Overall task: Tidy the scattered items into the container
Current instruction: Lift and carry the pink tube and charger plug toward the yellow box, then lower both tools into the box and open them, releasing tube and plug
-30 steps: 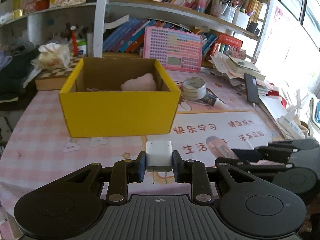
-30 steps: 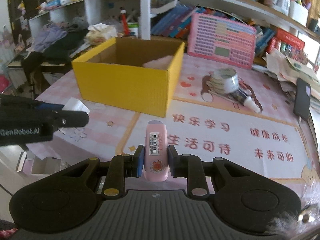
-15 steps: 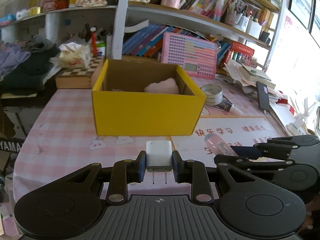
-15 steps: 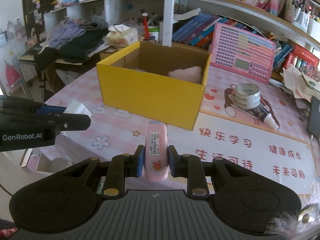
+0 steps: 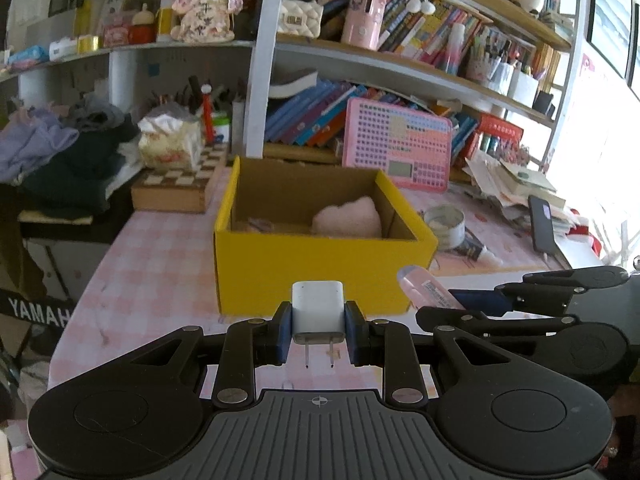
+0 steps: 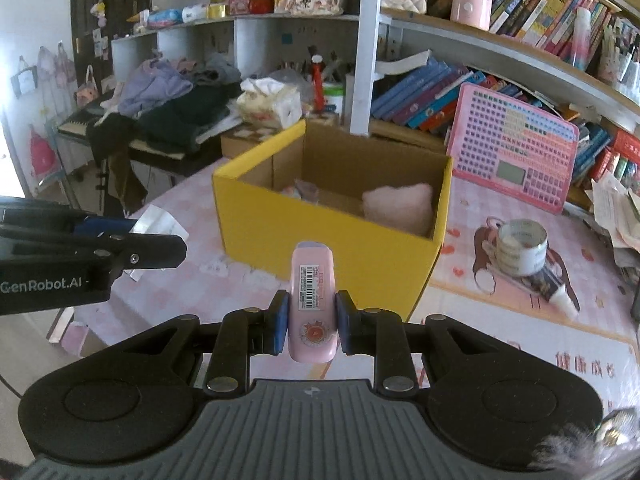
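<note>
My left gripper (image 5: 318,332) is shut on a white plug adapter (image 5: 318,312), prongs pointing back at the camera. My right gripper (image 6: 311,326) is shut on a pink oblong case (image 6: 312,300) with a barcode label; it also shows in the left wrist view (image 5: 424,290). Both are held above the table, short of the open yellow box (image 5: 320,268), also in the right wrist view (image 6: 320,232). A pink fluffy item (image 5: 348,218) and a small object lie inside the box. The left gripper with the adapter (image 6: 160,220) shows at the left of the right wrist view.
A tape roll (image 6: 520,246) and a tube (image 6: 552,286) lie right of the box on the pink mat. A pink keyboard toy (image 6: 516,156) leans on the shelf behind. A chessboard box (image 5: 176,184), clothes (image 5: 60,152) and a phone (image 5: 540,224) surround the table.
Both grippers have pulled back and risen with their items still held; the box looks smaller and farther, and more of the shelves shows.
</note>
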The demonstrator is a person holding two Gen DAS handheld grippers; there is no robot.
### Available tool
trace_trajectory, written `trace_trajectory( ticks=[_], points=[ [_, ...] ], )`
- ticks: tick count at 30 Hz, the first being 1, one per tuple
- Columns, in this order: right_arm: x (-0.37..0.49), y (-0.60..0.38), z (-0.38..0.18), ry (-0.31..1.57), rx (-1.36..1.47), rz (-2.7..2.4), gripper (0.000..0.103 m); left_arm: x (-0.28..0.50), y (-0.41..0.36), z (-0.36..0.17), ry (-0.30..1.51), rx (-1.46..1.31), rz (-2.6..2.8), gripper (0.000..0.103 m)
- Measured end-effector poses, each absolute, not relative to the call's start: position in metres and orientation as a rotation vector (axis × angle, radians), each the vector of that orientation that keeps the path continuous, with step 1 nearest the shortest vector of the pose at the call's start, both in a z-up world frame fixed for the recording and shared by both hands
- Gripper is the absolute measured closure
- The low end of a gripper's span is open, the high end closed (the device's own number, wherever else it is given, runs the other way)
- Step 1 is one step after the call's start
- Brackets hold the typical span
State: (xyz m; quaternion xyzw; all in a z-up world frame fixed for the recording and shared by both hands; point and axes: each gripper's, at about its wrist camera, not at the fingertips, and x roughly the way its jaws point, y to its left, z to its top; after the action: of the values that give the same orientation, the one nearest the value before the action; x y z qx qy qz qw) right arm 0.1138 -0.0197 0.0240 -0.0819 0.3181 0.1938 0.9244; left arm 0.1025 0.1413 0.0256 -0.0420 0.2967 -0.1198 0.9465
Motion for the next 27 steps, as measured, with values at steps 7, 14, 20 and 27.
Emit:
trace_trajectory(
  ticks=[7,14,20,27],
  points=[
    [0.148,-0.023,0.039,0.602,-0.156,0.423,0.080,0.139,0.133,0.042,0.559,-0.051,-0.243,0.078],
    [0.196,-0.025,0.051,0.562,-0.174,0.451,0.080,0.189,0.123,0.055,0.517,-0.015,-0.238,0.078],
    [0.242,-0.031,0.048,0.580,-0.190,0.475,0.080,0.233,0.115,0.041,0.565,0.010,-0.226,0.078],
    [0.314,-0.026,0.041,0.658,-0.212,0.543,0.080,0.281,0.104,0.011,0.688,0.078,-0.215,0.078]
  ],
)
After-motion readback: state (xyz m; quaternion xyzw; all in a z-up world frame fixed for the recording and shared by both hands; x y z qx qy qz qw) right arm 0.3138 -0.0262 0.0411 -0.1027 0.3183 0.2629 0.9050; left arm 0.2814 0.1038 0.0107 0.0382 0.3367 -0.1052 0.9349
